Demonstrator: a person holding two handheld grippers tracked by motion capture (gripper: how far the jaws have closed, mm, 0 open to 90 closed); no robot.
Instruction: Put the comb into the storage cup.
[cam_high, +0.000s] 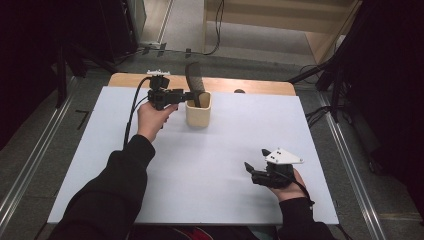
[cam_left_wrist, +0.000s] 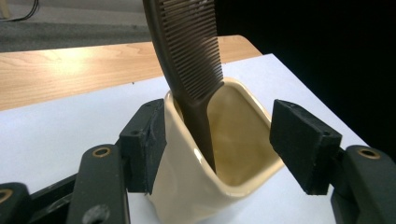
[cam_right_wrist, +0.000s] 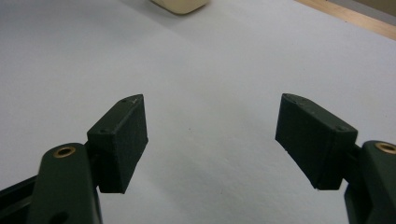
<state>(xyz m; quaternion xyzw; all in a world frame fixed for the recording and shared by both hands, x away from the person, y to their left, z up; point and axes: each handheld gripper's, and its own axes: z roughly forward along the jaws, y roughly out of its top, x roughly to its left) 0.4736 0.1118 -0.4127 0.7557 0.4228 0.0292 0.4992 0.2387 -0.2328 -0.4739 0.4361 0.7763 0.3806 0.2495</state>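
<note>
A dark brown comb (cam_high: 194, 82) stands upright in a cream square cup (cam_high: 198, 112) at the back middle of the white table cover. My left gripper (cam_high: 189, 96) is at the cup's left side, level with its rim, and open. In the left gripper view the comb (cam_left_wrist: 187, 60) leans on the cup's (cam_left_wrist: 187, 186) near wall. The left pad sits against the cup's outer wall and the right pad stands apart from the rim, with nothing pinched. My right gripper (cam_high: 256, 159) rests low at the front right, open, with bare cover between its pads (cam_right_wrist: 210, 140).
The white cover (cam_high: 215, 165) lies over a wooden table whose bare strip (cam_high: 225, 85) shows along the far edge. The cup's base (cam_right_wrist: 180, 5) peeks in at the top of the right gripper view. A black cable (cam_high: 131, 117) trails from the left gripper. Dark stands flank the table.
</note>
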